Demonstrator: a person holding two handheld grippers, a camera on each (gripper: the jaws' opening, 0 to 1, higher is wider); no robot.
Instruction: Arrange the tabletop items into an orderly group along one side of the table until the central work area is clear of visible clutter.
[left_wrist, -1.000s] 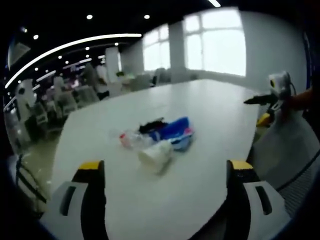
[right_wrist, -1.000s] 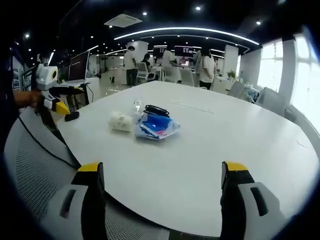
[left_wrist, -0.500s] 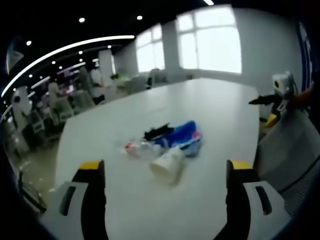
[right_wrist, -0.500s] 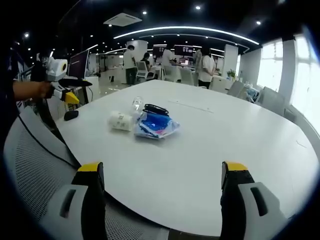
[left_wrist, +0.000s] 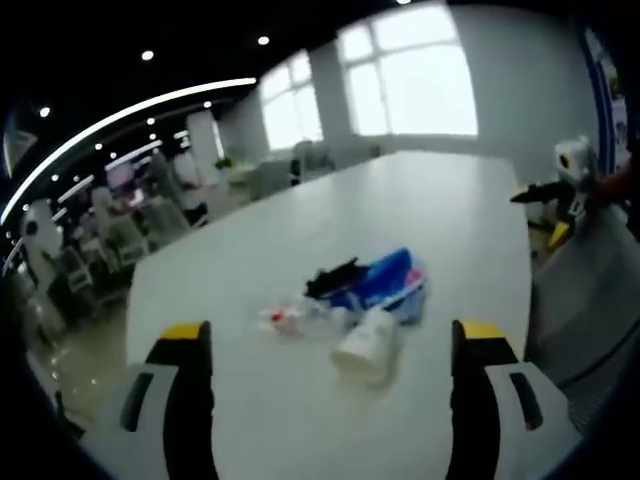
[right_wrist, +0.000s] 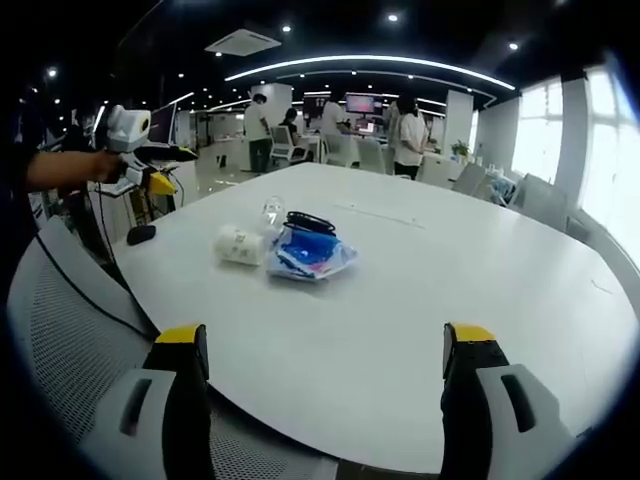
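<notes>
Now, left gripper view: I see my left gripper (left_wrist: 330, 350) spread wide with nothing between its jaws, held above the near part of the white table (left_wrist: 470, 220).
Pile in this view: a white paper cup (left_wrist: 368, 343) lies on its side nearest me, touching a blue bag (left_wrist: 385, 283); a black item (left_wrist: 332, 276) sits at the bag's far end and a clear bottle with a red cap (left_wrist: 295, 318) lies just beside the cup. All of it sits in the middle of the table.
Other gripper here: my right gripper (left_wrist: 556, 190) shows at the right edge, off the table's side, over a mesh chair (left_wrist: 585, 300).
Blur: this view is soft, so I cannot tell what the black item is.
Right gripper view: my right gripper (right_wrist: 325, 365) is also wide open and empty, low at the table's near edge, well apart from the pile.
Pile from here: cup (right_wrist: 240, 244) to the left, bag (right_wrist: 310, 251) touching it, black item (right_wrist: 310, 221) on top at the back, bottle (right_wrist: 273, 211) behind.
Left gripper here: it (right_wrist: 140, 160) hovers beyond the table's left edge, above a small dark object (right_wrist: 141, 233) on the table.
Risk, cup: lying on its side, it may well roll if I nudge it instead of pinching it.
Risk, bag: it looks limp, so dragging it may spill the black item or knock the bottle away.
Risk, bottle: clear and light, easy to misjudge and tip toward the edge.
</notes>
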